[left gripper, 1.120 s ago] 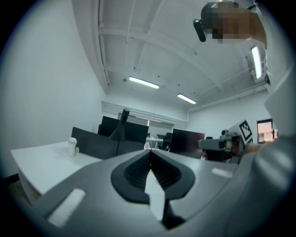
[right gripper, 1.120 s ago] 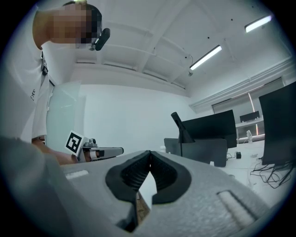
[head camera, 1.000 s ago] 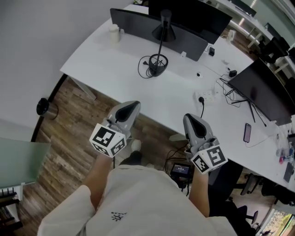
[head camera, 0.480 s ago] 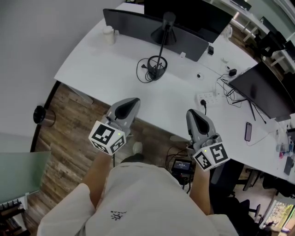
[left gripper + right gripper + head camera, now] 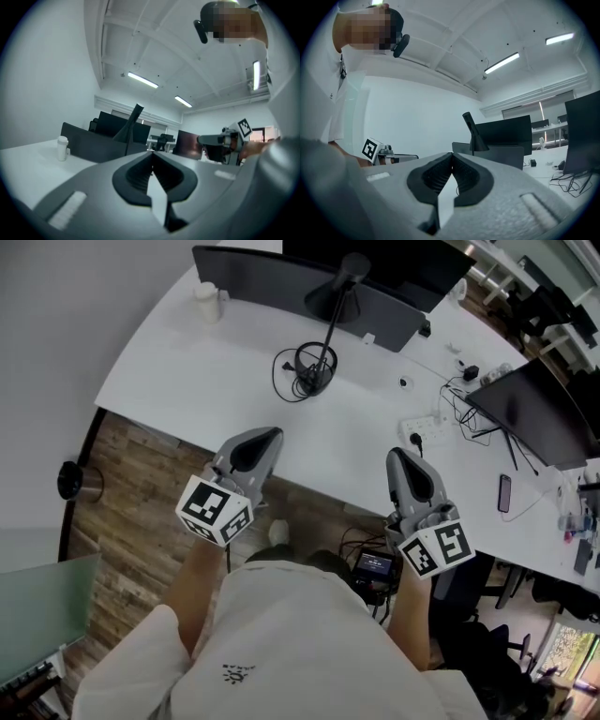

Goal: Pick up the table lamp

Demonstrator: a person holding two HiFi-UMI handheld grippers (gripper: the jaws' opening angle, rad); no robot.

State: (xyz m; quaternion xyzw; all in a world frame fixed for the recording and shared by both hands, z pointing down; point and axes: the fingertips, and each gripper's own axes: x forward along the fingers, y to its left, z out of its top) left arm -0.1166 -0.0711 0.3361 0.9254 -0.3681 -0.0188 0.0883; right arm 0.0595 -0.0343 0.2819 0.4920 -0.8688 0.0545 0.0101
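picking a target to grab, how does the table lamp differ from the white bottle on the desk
The table lamp is black; the bottle is white. The lamp is tall and thin, a slim stem on a ring base under a cone shade; the bottle is short and squat. A cable loops at the lamp's base; the bottle has none. Both stand on the white desk.

– What's worn?
– A cream shirt (image 5: 281,634), short-sleeved, with a small dark print on it.
– The tools?
– Left gripper (image 5: 266,433), right gripper (image 5: 397,455): grey shells, black pads, white black-marked cubes
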